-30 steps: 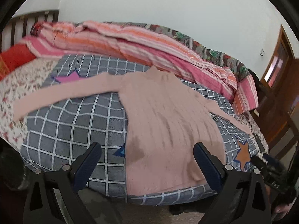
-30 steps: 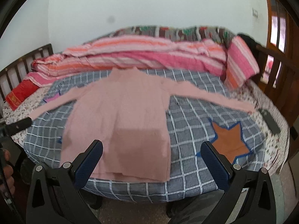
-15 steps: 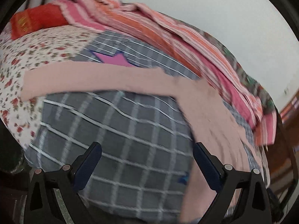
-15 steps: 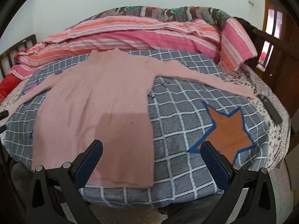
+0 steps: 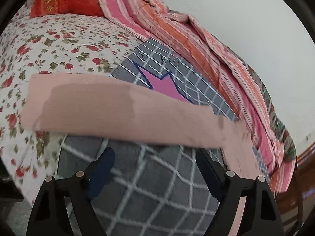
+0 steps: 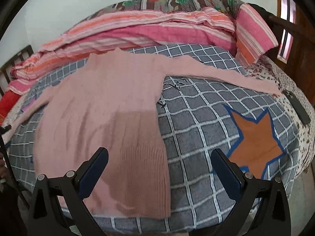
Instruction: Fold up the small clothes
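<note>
A pink knit sweater point(image 6: 102, 106) lies flat, front up, on the grey checked blanket point(image 6: 196, 122), both sleeves spread out to the sides. Its left sleeve point(image 5: 118, 110) fills the left wrist view, the cuff resting on the floral sheet point(image 5: 59, 45). My left gripper point(image 5: 155, 157) hovers just short of that sleeve's near edge. Its jaws are closing, with only blanket between them. My right gripper point(image 6: 160, 157) stands open low over the sweater's hem, whose lower right part lies between the fingers without being pressed.
A pink and orange striped quilt point(image 6: 157, 27) is heaped along the far side of the bed. A red pillow point(image 5: 65, 0) sits at the head. A dark phone point(image 6: 297, 106) lies beyond the right cuff. Wooden bed rails point(image 6: 291, 31) border the right.
The left gripper swung left from the sweater's body to the left sleeve, came in close, and its jaws narrowed a little. The right gripper came lower and closer to the hem.
</note>
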The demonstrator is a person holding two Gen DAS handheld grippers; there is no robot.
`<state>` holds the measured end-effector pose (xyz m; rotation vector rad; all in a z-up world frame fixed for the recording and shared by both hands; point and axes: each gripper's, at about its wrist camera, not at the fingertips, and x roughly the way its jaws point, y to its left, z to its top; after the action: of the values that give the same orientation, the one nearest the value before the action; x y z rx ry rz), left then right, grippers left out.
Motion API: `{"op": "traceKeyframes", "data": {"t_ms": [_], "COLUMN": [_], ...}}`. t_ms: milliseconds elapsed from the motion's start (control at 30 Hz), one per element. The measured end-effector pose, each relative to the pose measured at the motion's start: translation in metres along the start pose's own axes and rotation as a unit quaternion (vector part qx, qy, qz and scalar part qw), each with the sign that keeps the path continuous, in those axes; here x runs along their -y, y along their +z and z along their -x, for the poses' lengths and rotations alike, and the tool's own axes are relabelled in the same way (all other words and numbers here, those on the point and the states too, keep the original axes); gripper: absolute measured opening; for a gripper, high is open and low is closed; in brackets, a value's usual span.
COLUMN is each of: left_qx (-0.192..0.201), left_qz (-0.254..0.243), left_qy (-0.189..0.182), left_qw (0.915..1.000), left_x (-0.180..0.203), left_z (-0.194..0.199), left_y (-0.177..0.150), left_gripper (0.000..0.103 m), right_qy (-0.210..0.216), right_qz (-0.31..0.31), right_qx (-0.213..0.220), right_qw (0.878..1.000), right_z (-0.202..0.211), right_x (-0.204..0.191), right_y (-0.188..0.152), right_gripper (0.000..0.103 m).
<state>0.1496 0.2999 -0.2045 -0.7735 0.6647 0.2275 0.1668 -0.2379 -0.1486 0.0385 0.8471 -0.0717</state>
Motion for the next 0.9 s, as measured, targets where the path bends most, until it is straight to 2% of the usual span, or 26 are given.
{"op": "traceKeyframes", "data": {"t_ms": [100, 200, 267, 333, 433, 500, 600, 667, 800, 900], "left_qx": [0.017, 0.034, 0.041, 0.052, 0.078, 0.081, 0.098, 0.105, 0.113, 0.111], "left_qz": [0.003, 0.016, 0.029, 0.036, 0.003, -0.023, -0.056, -0.085, -0.139, -0.191], "left_qy": [0.013, 0.017, 0.025, 0.041, 0.085, 0.095, 0.102, 0.094, 0.066, 0.037], "left_qw": [0.9998, 0.9992, 0.9984, 0.9972, 0.9934, 0.9919, 0.9884, 0.9863, 0.9817, 0.9745], "left_x": [-0.004, -0.01, -0.015, -0.017, -0.008, 0.001, 0.025, 0.053, 0.112, 0.171], "left_z": [-0.011, -0.017, -0.02, -0.021, -0.019, -0.019, -0.013, -0.008, -0.005, -0.011], "left_y": [0.009, 0.018, 0.023, 0.03, 0.036, 0.041, 0.049, 0.056, 0.06, 0.053], "left_gripper": [0.079, 0.074, 0.059, 0.048, 0.022, 0.011, 0.008, 0.008, 0.007, 0.007], "right_qy": [0.019, 0.038, 0.047, 0.05, 0.053, 0.057, 0.084, 0.097, 0.089, 0.072], "right_qz": [-0.009, -0.022, -0.022, -0.022, -0.013, -0.01, -0.016, -0.019, -0.001, 0.006], "right_qx": [-0.001, -0.009, -0.017, -0.019, -0.012, 0.003, 0.008, 0.017, 0.051, 0.072], "right_qw": [1.0, 0.999, 0.999, 0.998, 0.998, 0.998, 0.996, 0.995, 0.995, 0.995], "right_z": [-0.012, -0.027, -0.041, -0.052, -0.065, -0.071, -0.077, -0.08, -0.079, -0.08], "right_x": [-0.007, -0.015, -0.024, -0.031, -0.043, -0.048, -0.051, -0.052, -0.048, -0.037], "right_y": [0.006, 0.013, 0.021, 0.03, 0.045, 0.057, 0.078, 0.096, 0.123, 0.125], "right_gripper": [0.102, 0.097, 0.093, 0.088, 0.087, 0.087, 0.086, 0.086, 0.086, 0.086]}}
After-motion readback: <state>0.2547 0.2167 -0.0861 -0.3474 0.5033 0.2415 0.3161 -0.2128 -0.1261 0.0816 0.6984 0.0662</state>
